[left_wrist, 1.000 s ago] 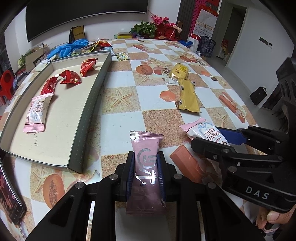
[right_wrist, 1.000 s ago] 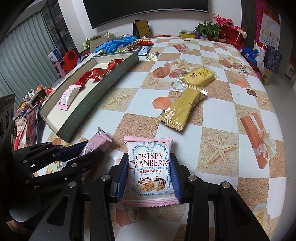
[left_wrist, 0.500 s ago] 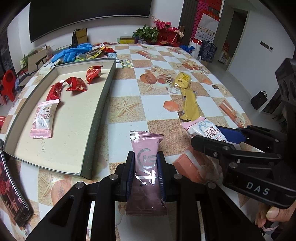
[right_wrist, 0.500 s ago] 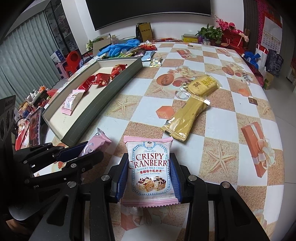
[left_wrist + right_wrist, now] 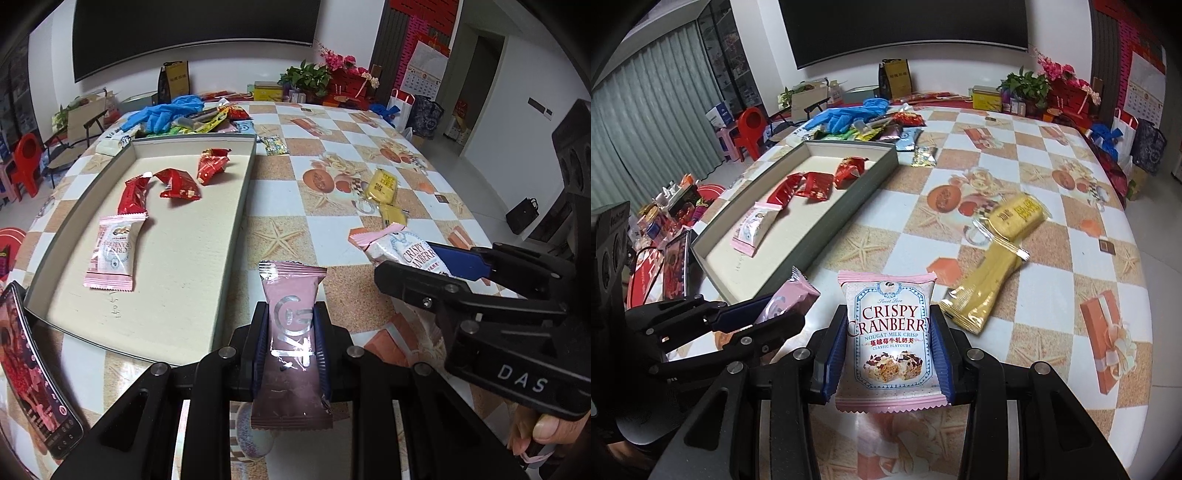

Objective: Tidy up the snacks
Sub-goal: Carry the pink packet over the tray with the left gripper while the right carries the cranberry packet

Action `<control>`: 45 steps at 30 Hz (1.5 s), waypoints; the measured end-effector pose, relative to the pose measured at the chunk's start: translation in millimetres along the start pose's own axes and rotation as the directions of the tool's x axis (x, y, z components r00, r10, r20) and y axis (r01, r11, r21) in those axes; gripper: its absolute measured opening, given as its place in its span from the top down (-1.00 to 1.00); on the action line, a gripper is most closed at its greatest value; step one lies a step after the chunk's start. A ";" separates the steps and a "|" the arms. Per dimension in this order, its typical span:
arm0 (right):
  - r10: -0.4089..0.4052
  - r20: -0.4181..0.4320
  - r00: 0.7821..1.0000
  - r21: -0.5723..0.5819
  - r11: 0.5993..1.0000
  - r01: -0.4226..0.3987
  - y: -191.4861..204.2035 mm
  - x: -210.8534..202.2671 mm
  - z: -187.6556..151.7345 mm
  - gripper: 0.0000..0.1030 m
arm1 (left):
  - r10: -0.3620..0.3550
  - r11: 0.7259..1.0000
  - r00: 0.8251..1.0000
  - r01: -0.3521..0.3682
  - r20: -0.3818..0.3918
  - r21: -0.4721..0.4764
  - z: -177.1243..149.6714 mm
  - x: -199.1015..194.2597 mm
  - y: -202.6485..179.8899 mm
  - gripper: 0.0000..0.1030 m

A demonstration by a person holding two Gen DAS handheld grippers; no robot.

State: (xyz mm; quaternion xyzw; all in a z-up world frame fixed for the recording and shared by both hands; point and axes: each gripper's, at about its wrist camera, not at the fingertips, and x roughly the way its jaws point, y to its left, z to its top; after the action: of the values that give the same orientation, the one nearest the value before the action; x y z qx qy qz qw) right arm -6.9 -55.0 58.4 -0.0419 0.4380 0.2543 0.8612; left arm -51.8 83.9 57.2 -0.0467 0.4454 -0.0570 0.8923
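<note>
The left gripper [image 5: 290, 343] is clamped nearly shut on a slim dusty-pink packet [image 5: 291, 332], and the right gripper [image 5: 888, 354] is closed a little wider on a cranberry nougat packet [image 5: 892, 339]. Both packets are held up off the tabletop, near its front edge, just outside the near corner of the tray [image 5: 232, 236].

The wrappers are smooth, glossy film with crimped, saw-toothed ends, puffy in the middle. That is the likely trouble: the ribbed blue pads pinch only the side edges, so a slick packet could slide out or twist on the way over. The two grippers hang close together (the left one's packet almost meets the right one's fingers), so they could knock each other. The tray's wall is stiff board, grey outside and cream inside; a packet carried too low could catch on its rim.

Inside the tray, three crinkled red packets [image 5: 177, 184] lie toward the far end and one matching nougat packet [image 5: 112, 251] along the left side. Two yellow packets [image 5: 993, 273] wait on the checked tablecloth [image 5: 1052, 236] toward the right edge.
</note>
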 end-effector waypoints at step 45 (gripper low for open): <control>0.140 -0.022 0.990 -0.133 0.981 -0.142 85.4 46.9 82.5 0.17 | 0.090 0.965 0.995 -0.097 -0.040 -0.243 36.4 6.3 99.7 0.51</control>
State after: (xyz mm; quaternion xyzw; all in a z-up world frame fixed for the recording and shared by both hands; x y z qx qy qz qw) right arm 35.9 62.2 85.5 -0.0706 0.4272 0.3433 0.8335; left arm -12.9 182.7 60.6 -0.1345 0.4635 0.0398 0.8749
